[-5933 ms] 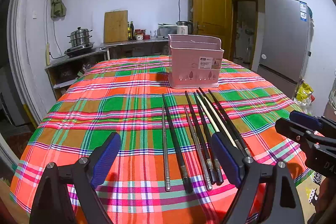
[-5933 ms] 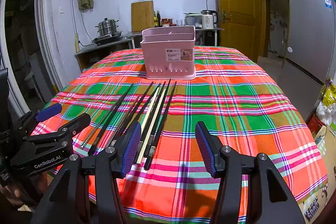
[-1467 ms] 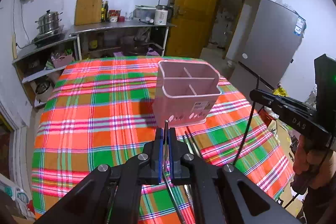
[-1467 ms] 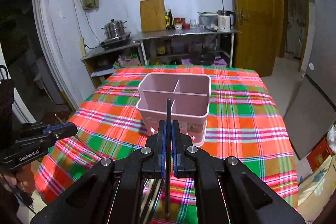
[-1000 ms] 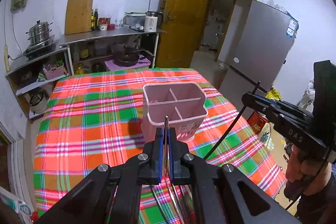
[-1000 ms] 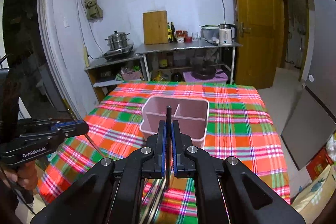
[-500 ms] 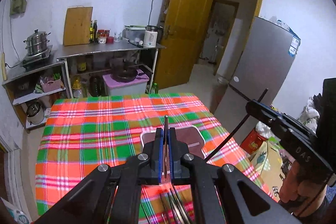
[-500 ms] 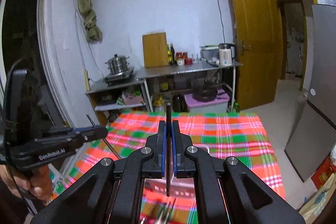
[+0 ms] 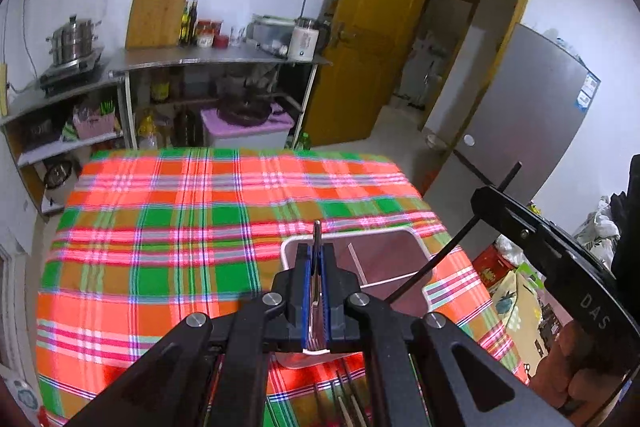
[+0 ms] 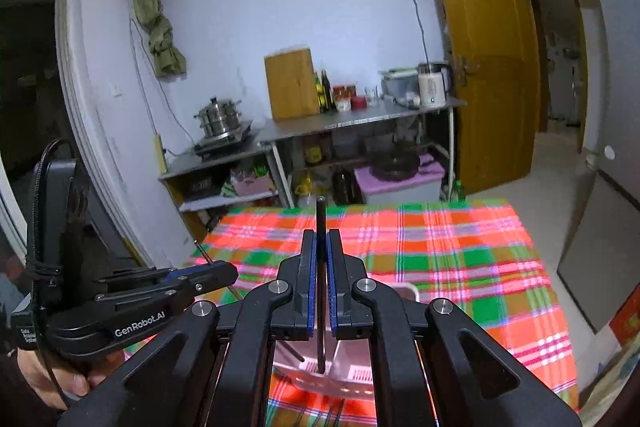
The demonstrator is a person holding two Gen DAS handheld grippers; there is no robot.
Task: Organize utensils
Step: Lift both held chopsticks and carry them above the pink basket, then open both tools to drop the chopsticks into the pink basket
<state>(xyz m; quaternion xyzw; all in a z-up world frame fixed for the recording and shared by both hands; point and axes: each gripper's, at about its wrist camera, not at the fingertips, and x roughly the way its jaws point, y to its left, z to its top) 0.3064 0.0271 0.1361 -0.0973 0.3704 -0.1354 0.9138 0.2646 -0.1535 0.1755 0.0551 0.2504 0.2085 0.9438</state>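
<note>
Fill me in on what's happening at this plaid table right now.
A person is sorting chopsticks into a pink plastic divided holder on the red-and-green plaid tablecloth. The left tongs are shut on a slim metal chopstick above the holder. The right tongs are shut on a black chopstick whose lower end hangs over the holder's opening. Neither is released yet, and more chopsticks lie on the cloth in front of the holder.

Plaid tablecloth (image 9: 160, 227) beyond the pink basket (image 9: 416, 247) lies bare.
</note>
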